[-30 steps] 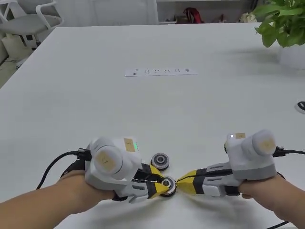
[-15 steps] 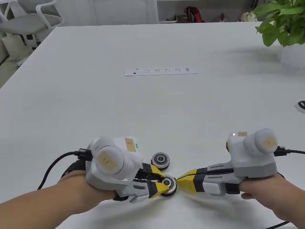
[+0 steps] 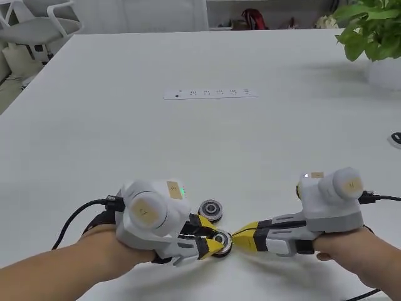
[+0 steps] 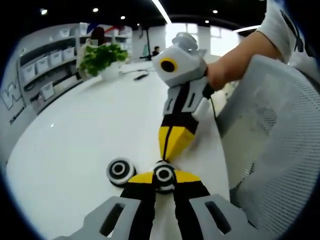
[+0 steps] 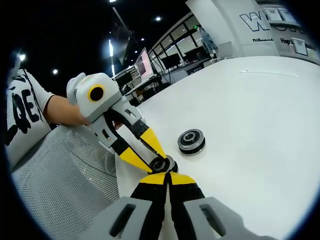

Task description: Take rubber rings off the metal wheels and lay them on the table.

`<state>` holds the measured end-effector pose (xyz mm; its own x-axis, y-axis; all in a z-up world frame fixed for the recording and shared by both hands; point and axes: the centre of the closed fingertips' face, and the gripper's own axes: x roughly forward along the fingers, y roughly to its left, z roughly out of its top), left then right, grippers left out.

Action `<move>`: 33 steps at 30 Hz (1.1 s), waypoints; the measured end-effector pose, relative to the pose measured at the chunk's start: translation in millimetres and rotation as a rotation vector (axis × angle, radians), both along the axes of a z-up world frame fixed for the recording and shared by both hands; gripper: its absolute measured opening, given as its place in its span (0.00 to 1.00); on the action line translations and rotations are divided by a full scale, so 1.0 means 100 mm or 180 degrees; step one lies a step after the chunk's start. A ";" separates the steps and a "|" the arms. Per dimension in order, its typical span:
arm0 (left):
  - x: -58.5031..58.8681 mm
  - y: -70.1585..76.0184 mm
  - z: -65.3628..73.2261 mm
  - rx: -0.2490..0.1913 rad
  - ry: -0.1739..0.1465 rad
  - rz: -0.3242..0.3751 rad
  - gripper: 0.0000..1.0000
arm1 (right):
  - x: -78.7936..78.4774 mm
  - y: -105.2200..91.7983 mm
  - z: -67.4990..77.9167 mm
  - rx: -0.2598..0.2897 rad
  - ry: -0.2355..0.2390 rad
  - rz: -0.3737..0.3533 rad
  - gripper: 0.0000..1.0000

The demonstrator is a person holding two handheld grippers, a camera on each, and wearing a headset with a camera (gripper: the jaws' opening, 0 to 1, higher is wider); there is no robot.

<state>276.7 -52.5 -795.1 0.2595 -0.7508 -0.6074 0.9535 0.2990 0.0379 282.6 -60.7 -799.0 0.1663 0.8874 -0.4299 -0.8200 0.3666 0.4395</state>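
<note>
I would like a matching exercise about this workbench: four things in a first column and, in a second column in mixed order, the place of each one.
Things:
1. nearer metal wheel
2. farther metal wheel
3. power strip
4. potted plant

Places:
a. at the far right of the table
b. lying free on the table, just beyond the fingers
c. clamped by the left gripper
d. flat on the middle of the table, far from both grippers

Pairs: 1-c, 2-b, 3-d, 4-a.
</note>
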 end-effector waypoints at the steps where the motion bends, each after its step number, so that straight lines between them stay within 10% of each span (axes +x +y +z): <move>1: 0.00 0.00 0.00 0.0006 -0.0004 -0.0004 0.13 | 0.00 0.00 0.00 0.0006 0.0019 -0.0011 0.00; 33: 0.02 0.00 -0.01 0.0044 -0.0011 0.0011 0.13 | -0.01 0.02 0.05 0.0139 0.0150 -0.0044 0.00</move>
